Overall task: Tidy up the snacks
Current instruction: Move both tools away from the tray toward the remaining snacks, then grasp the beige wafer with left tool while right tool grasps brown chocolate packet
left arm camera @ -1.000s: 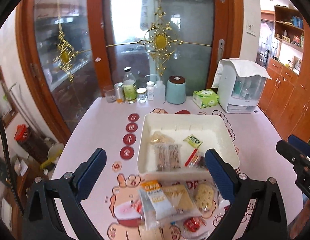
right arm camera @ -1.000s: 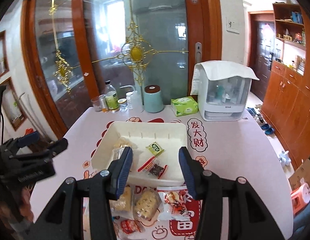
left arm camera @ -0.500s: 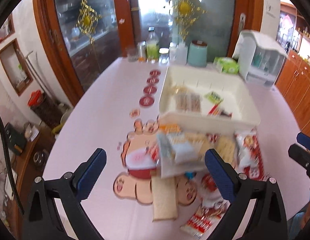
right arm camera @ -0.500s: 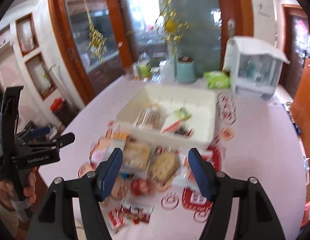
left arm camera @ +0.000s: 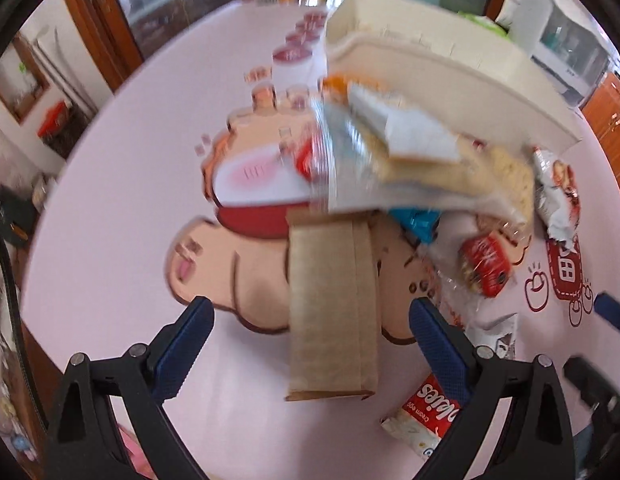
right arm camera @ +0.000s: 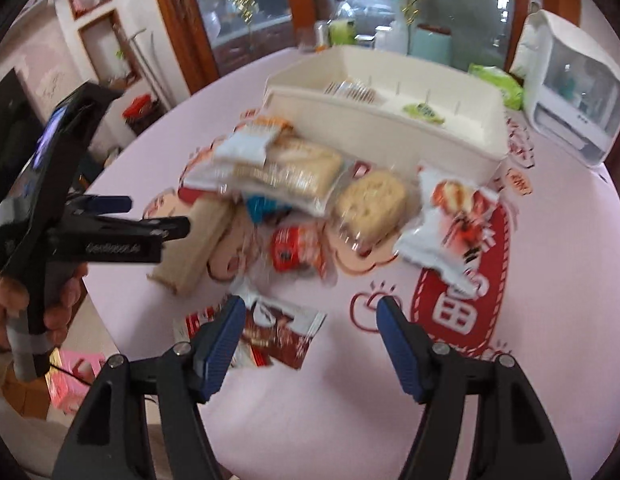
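Observation:
A white tray (left arm camera: 450, 64) (right arm camera: 382, 120) holds a few snacks. In front of it on the pink table lies a loose pile of packets. My left gripper (left arm camera: 310, 320) hangs open just over a long tan packet (left arm camera: 330, 312) (right arm camera: 193, 244), which lies between its fingers untouched. A cream-cookie packet (left arm camera: 426, 412) lies by its right finger. My right gripper (right arm camera: 312, 320) is open above the table, with a brown and red packet (right arm camera: 281, 332) beside its left finger. Farther off are a small red packet (right arm camera: 293, 252), a round biscuit pack (right arm camera: 370, 204) and a white and red bag (right arm camera: 450, 224).
A white countertop appliance (right arm camera: 570, 88), a green tissue pack (right arm camera: 498, 84), a teal canister (right arm camera: 430, 44) and bottles (right arm camera: 338, 32) stand along the table's far side. A person's hand (right arm camera: 49, 300) holds the left gripper at the table's left edge.
Both grippers have sunk and tipped downward toward the snack pile, which now fills both views. The right gripper's jaws have widened. Nothing has been picked up.

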